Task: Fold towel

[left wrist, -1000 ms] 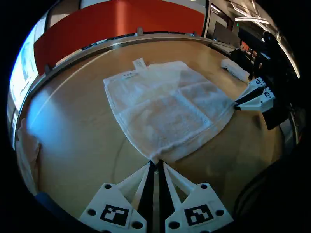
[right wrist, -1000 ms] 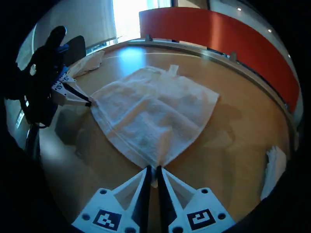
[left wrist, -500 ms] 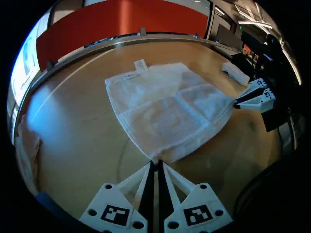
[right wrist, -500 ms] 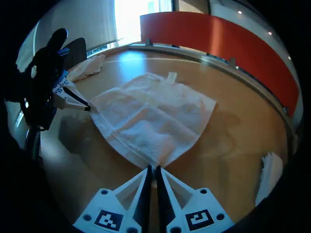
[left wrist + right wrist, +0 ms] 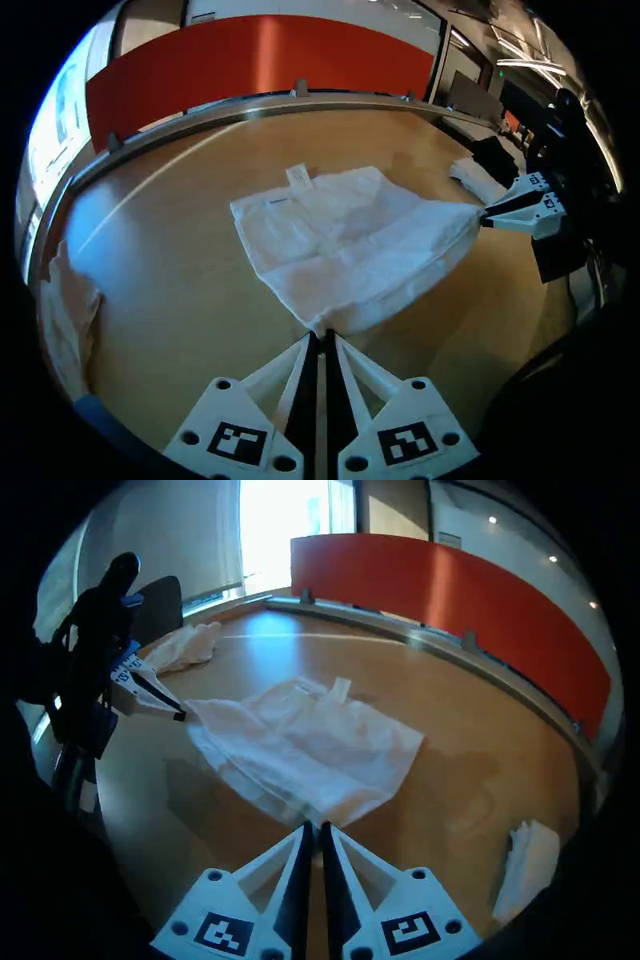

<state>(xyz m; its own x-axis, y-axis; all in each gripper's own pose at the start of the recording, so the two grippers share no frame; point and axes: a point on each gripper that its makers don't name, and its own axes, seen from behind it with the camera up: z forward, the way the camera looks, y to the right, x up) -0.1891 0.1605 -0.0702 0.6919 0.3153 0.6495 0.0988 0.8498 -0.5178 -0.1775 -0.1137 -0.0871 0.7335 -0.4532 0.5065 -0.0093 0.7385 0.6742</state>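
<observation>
A white towel (image 5: 352, 240) with a small tag at its far edge lies on the wooden table (image 5: 176, 240). Its near edge is raised off the wood and sags between two held corners. In the left gripper view, my left gripper (image 5: 322, 336) is shut on the nearest corner, and my right gripper (image 5: 484, 218) pinches the corner at the right. In the right gripper view, my right gripper (image 5: 316, 826) is shut on the towel (image 5: 312, 744) corner in front of it. My left gripper (image 5: 180, 715) holds the corner at the left, with a person's dark hand behind it.
A crumpled white cloth (image 5: 68, 320) lies at the table's left edge and another white cloth (image 5: 472, 172) at the far right. An orange partition (image 5: 256, 64) stands behind the table's metal rim. A dark chair (image 5: 164, 592) stands by the window.
Both grippers have risen with their corners. The towel's near half has come off the table, and the towel now looks smaller and farther below.
</observation>
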